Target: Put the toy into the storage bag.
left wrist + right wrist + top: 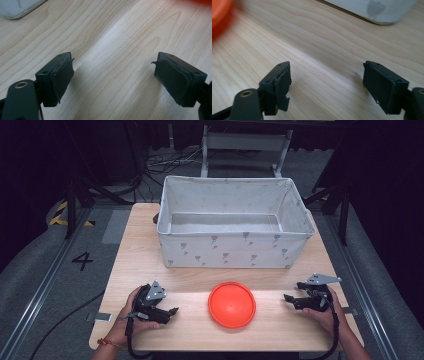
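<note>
On the wooden table (140,265), near edge | left gripper (170,312) rests in a hand, jaws spread wide, nothing between | orange disc (232,304) lies flat between both grippers, apart from each | right gripper (292,295) jaws wide apart, nothing between | behind: white fabric bin (230,249), upright.

The table (145,255) was pale wood with a clear wavy grain and a smooth, faintly shiny finish. On its far half the bin (225,251) looked like soft white cloth, matt, printed with small grey marks. The orange disc (232,304) at the near middle looked like smooth plastic with a slight sheen. Both grippers' pads (62,75) (282,82) were matt black, rubbery, with frayed, torn edges.
</note>
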The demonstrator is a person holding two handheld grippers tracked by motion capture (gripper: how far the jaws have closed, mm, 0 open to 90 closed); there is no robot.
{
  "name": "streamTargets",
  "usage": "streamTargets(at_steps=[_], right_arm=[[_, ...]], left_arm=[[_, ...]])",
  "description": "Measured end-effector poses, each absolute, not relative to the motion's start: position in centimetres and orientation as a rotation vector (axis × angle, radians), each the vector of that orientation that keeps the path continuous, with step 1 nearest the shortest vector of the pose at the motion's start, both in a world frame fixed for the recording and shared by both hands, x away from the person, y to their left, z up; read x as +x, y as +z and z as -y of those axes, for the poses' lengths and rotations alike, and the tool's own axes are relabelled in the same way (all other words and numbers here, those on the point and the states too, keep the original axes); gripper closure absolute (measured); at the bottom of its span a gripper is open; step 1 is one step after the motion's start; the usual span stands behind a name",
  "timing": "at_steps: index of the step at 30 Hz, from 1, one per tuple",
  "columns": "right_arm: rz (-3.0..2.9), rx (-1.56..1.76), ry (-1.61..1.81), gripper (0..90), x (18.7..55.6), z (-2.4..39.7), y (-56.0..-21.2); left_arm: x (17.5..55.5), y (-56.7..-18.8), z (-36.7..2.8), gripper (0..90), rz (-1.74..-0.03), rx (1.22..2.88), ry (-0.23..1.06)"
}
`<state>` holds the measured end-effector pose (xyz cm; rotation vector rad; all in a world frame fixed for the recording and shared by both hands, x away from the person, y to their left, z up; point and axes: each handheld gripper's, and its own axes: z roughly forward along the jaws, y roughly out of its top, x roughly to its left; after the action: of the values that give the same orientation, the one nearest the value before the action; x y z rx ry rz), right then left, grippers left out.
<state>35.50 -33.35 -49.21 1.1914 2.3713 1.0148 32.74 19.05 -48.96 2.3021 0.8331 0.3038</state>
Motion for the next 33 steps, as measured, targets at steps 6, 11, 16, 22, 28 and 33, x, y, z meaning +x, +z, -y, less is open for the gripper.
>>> streamTargets(at_steps=[6,11,16,22,28,33], right_arm=[[-2.446,1.098,1.064,21.8,35.0,30.9,-48.3],[-2.48,1.038,1.093,21.9,34.9,29.2,-47.6],[-2.514,0.998,1.129,21.9,34.9,27.4,-46.7],[-2.563,0.956,1.152,21.5,35.1,25.3,-46.1],[-2.62,0.873,1.124,21.5,35.2,22.8,-45.9],[-2.671,0.847,1.066,20.8,35.6,20.8,-46.5]], left_arm=[[32.5,-49.0,-18.2,17.7,-0.797,2.311,0.269],[32.3,-49.1,-17.5,15.9,-0.773,2.313,0.248],[32.1,-49.2,-17.0,15.1,-0.76,2.307,0.251],[32.2,-49.4,-17.0,12.8,-0.749,2.293,0.26],[32.2,-49.4,-17.0,12.3,-0.746,2.297,0.259],[32.3,-49.4,-17.0,12.2,-0.745,2.296,0.258]])
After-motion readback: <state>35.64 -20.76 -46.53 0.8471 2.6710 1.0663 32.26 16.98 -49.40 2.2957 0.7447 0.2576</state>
